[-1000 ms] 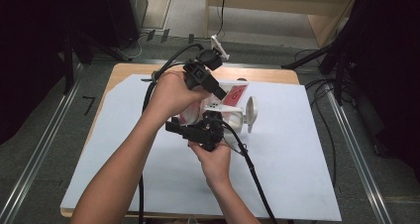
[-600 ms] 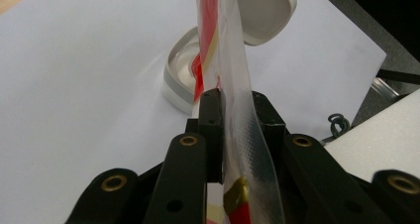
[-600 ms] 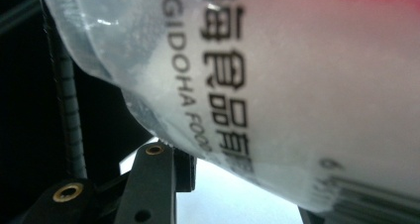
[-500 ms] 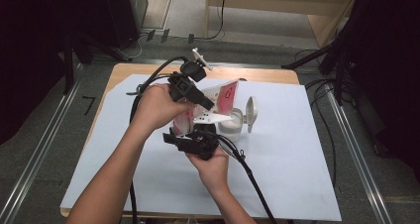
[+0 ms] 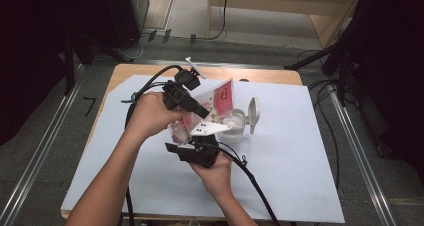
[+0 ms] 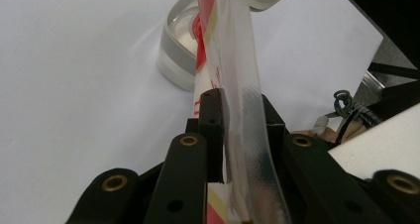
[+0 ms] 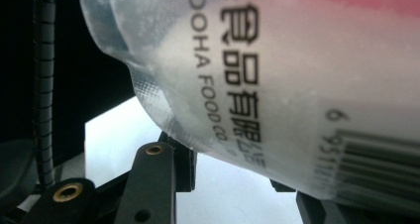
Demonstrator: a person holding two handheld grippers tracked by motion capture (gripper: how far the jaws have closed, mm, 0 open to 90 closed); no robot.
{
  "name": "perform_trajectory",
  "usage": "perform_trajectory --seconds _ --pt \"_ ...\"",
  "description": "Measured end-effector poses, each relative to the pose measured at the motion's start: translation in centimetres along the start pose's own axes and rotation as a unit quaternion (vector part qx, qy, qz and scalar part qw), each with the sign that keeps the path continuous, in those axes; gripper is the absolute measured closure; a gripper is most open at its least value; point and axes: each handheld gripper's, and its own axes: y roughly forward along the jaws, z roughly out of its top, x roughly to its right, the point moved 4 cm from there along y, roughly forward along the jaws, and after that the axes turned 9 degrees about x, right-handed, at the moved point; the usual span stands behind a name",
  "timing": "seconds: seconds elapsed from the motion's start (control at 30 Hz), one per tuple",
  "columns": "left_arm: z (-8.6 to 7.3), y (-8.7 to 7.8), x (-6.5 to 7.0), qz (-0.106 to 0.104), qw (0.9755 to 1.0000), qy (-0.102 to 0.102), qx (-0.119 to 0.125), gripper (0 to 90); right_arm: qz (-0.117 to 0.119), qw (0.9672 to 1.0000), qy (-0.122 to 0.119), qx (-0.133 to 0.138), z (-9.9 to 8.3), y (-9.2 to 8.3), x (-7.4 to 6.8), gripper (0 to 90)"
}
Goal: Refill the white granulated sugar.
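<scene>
In the high view, near the frame's centre, both hands hold a bag (image 5: 212,103) of white powder with red print, tilted over a small round container (image 5: 235,126) whose hinged lid (image 5: 253,115) stands open to its right. The container sits on the white sheet that covers the desk (image 5: 280,181), just right of centre.

The left tool (image 5: 200,111), held in the hand coming from the lower left, is clenched on the bag's upper part; it points toward the lower right of the frame, its cable looping off to the upper left. In the left gripper view its two black jaws stand close together at lower centre with the bag's clear sealed edge (image 6: 242,115) pinched between them, the pads pressing on the film. Beyond the jaws, at upper centre, the container (image 6: 173,60) shows with the bag's mouth reaching down to its rim.

The right tool (image 5: 192,138), held in the hand at lower centre, sits under the bag, just below the left tool, with its grey plate on top. In the right gripper view the bag's powder-filled lower corner (image 7: 277,85), with black lettering and a barcode, lies between the jaws, which grasp it from either side at the bottom of the frame.
</scene>
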Motion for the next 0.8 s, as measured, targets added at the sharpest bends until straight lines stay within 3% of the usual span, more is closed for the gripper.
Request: perform_trajectory --seconds 0.37,0.57,0.8 --pt "-0.9 0.2 -0.3 -0.013 0.9998 0.000 -0.016 79.9 -0.008 0.9989 -0.044 -0.017 -1.2 0.0 0.1 62.8" --pt "-0.9 0.6 -0.2 -0.010 0.9996 0.003 -0.026 80.8 -0.007 0.9991 -0.034 -0.026 -2.1 0.1 0.4 62.4" --pt "-0.9 0.9 -0.4 -0.001 0.9992 0.013 -0.037 81.8 -0.004 0.9996 0.004 -0.027 -3.0 0.0 1.2 63.9"
